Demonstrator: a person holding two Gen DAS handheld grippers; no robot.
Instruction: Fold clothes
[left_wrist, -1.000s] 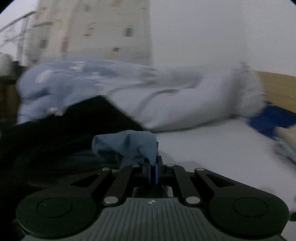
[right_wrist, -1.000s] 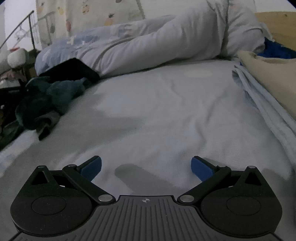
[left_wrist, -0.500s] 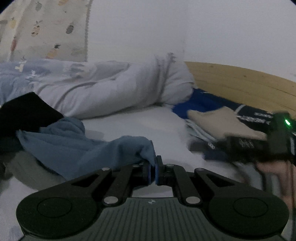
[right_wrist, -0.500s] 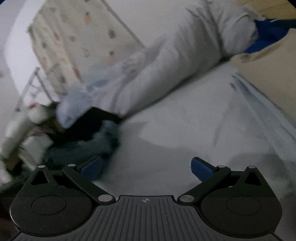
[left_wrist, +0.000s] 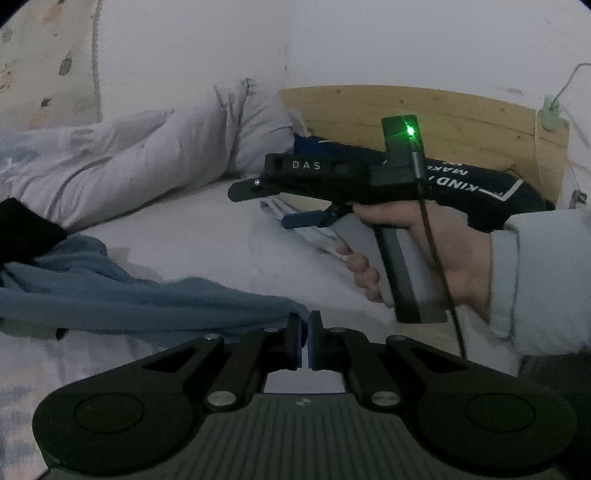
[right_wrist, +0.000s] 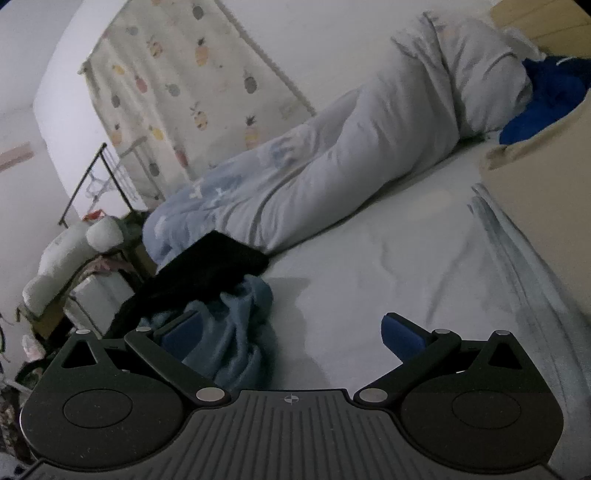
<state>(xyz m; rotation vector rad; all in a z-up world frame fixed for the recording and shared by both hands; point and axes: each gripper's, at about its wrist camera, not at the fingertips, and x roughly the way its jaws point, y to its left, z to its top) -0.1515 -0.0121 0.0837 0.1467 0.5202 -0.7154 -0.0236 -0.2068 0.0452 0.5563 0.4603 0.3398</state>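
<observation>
Across the white bed (left_wrist: 207, 236), the left gripper (left_wrist: 303, 341) pinches a corner of the blue garment (left_wrist: 122, 299), which trails leftward toward the pile; the right gripper (right_wrist: 291, 332) hovers wide open, empty, just beside its bunched end.

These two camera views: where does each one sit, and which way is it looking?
Left wrist: rides the left claw, faces the headboard; shows that claw shut on the blue garment and the hand holding the right claw.
Right wrist: rides the open right claw, faces the curtain.
Shared: garment, duvet, bed.
</observation>
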